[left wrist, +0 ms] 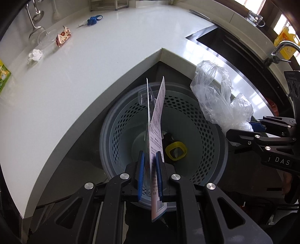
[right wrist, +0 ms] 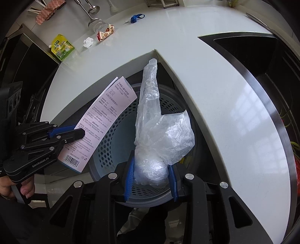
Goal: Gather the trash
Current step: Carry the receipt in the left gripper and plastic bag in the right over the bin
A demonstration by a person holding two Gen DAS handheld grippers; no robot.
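Note:
My left gripper (left wrist: pixel 150 163) is shut on a pink printed package card (left wrist: pixel 157 120) with a clear plastic blister, held edge-on over the grey perforated trash bin (left wrist: pixel 206 131); the card also shows in the right wrist view (right wrist: pixel 101 120). My right gripper (right wrist: pixel 151 174) is shut on a crumpled clear plastic bag (right wrist: pixel 159 135) above the same bin (right wrist: pixel 110 142); the bag shows in the left wrist view (left wrist: pixel 215 93). A yellow ring (left wrist: pixel 176 150) and dark scraps lie in the bin's bottom. On the white counter (left wrist: pixel 84 75) lie a crumpled tissue (left wrist: pixel 35 55) and a red-patterned wrapper (left wrist: pixel 63 36).
A blue clip item (left wrist: pixel 92 20) and an overturned glass (left wrist: pixel 46 36) lie at the counter's back. A green pouch (right wrist: pixel 62 47) stands at the left end. A dark sink (right wrist: pixel 253 56) with a tap (left wrist: pixel 281 50) is at the right. Ladles (right wrist: pixel 91 11) hang behind.

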